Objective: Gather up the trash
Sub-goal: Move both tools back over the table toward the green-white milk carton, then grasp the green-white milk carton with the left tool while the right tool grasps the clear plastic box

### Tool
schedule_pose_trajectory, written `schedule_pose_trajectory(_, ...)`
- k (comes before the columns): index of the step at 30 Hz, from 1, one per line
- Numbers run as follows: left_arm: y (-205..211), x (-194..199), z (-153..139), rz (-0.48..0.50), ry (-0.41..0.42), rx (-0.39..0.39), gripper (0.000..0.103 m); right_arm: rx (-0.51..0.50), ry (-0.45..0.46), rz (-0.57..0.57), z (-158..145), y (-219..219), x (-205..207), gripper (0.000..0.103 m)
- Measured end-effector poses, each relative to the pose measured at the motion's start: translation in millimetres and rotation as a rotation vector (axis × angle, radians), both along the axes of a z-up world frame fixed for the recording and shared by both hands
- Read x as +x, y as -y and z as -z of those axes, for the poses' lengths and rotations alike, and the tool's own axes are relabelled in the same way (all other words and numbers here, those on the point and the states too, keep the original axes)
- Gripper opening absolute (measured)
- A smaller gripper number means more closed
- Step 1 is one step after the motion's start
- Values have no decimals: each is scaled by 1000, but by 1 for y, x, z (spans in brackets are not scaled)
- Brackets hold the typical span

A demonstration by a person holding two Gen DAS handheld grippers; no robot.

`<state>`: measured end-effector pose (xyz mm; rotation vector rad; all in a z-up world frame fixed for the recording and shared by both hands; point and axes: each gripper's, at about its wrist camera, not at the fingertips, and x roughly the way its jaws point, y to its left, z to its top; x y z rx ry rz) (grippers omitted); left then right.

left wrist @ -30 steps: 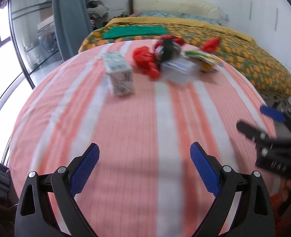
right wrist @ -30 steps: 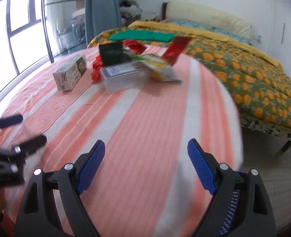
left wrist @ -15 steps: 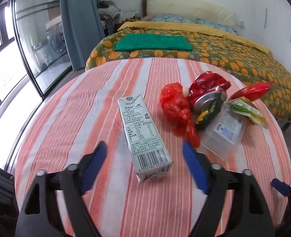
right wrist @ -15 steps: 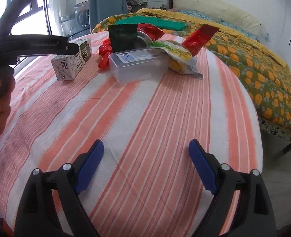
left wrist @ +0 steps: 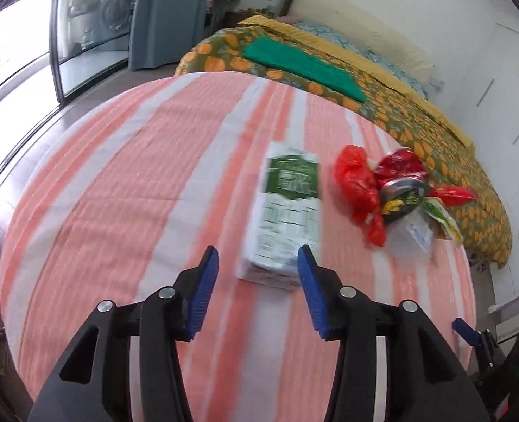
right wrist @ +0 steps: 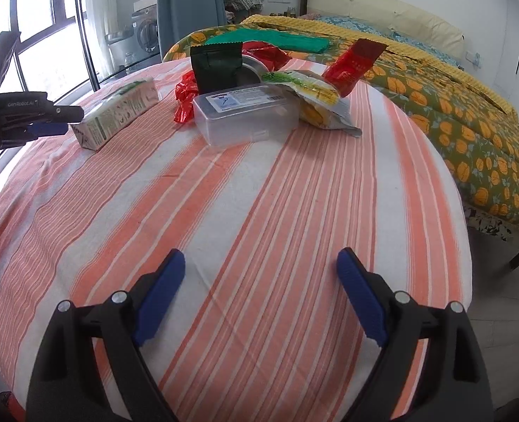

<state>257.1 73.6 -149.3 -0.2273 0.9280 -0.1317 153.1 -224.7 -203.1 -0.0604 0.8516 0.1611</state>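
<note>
Right wrist: one carton (right wrist: 118, 115), one plastic box (right wrist: 247, 113).

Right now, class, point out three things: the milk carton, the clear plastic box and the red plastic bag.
milk carton (right wrist: 118, 112): right wrist view, on its long side panel.
clear plastic box (right wrist: 243, 114): right wrist view, on its front wall.
red plastic bag (left wrist: 356, 183): left wrist view, on its crumpled middle.

It was a home bedroom: ahead of the gripper, past the striped table (right wrist: 294, 211), stood a bed (right wrist: 453, 105) with a pillow (right wrist: 382, 17); farther left were a curtain (right wrist: 175, 3), windows (right wrist: 41, 35) and a washing machine (right wrist: 146, 35).
</note>
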Motion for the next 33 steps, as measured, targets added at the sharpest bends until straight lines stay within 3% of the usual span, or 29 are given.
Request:
schedule_pose_trajectory(3,-5,3,1,-18,6,-9,68,-6,3,1,0,0,0,86)
schedule_pose_trajectory(7,16,8,-5,55,52,24,95,-5,1,2,0,-1,0,86)
schedule_pose_trajectory(10,43,23,3,141,23,131,95,3,-5,6,1,0,1,86)
schedule_pose_trajectory(14,48,41,15,117,5,193,94,3,-7,11,1,0,1,86)
schedule_pose_trajectory(18,47,48,24,133,-32,190,51,2,-6,12,1,1,2,86)
schedule_pose_trajectory(30,48,-51,16,162,-7,164,51,4,-7,17,2,2,2,87)
schedule_pose_trajectory(32,51,-58,19,165,7,186,59,4,-7,21,2,2,2,87)
schedule_pose_trajectory(33,53,-58,20,163,13,201,68,4,-6,26,1,2,2,88)
